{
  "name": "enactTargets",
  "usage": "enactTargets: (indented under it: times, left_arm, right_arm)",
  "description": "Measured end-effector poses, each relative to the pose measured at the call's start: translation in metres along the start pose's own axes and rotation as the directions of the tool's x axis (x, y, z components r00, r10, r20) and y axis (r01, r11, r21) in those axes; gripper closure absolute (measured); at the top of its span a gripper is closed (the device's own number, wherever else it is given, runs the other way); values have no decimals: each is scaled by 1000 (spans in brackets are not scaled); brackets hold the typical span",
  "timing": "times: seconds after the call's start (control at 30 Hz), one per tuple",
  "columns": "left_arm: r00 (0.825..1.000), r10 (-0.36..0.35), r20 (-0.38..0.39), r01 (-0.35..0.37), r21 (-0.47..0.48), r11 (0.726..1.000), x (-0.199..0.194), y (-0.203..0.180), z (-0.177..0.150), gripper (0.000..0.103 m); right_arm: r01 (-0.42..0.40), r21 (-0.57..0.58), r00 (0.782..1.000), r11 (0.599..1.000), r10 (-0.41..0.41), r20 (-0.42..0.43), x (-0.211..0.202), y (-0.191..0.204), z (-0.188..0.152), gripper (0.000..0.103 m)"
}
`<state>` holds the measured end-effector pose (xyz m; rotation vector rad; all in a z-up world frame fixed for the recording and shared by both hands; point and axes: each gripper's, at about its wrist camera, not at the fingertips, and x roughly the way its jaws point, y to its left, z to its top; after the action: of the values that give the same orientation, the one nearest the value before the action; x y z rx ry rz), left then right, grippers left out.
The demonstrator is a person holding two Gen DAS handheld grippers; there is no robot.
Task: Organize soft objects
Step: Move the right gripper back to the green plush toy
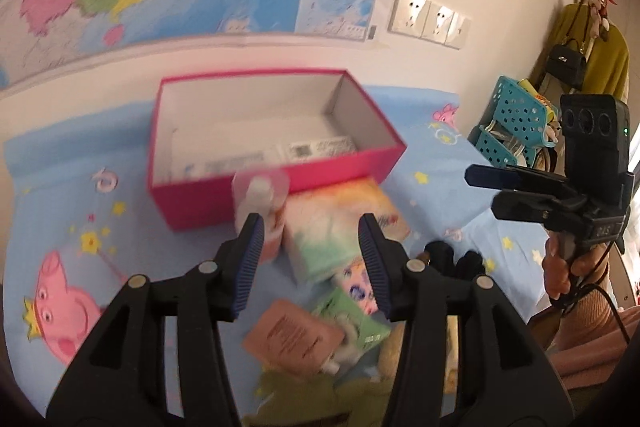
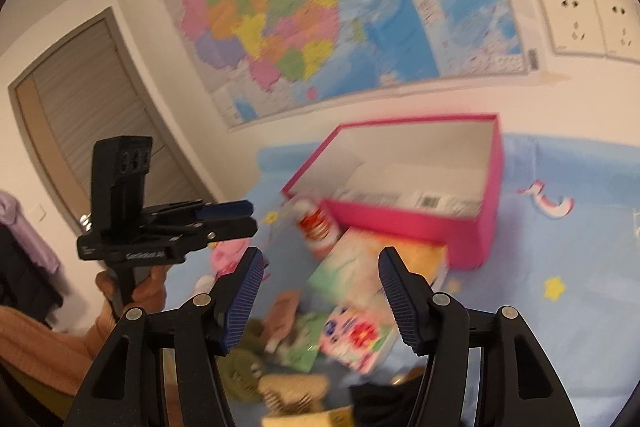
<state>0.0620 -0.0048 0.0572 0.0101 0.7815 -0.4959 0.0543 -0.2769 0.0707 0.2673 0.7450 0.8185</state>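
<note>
Hovering with jaws open and empty, left gripper (image 1: 310, 267) and right gripper (image 2: 320, 303), tissue pack (image 1: 340, 227) lying below between them

Right gripper (image 2: 320, 301) gapes empty over soft packets (image 2: 356, 339); pink box (image 2: 404, 219) beyond.

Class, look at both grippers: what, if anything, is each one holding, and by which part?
Nothing is held. The left gripper and right gripper both stand open and empty above the tissue pack and pouches.
</note>
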Motion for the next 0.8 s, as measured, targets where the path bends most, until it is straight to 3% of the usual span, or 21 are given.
enactTargets:
  times: [0.5, 0.8]
  left_arm:
    - [996, 33, -88, -48, -169, 984, -8, 39, -79, 52]
    - [993, 27, -114, -52, -217, 975, -13, 52, -102, 52]
  right_arm:
    - [-135, 2, 969, 991, 132, -210, 63, 42, -54, 42]
    - [-162, -25, 941, 987, 146, -305, 82, 60, -76, 42]
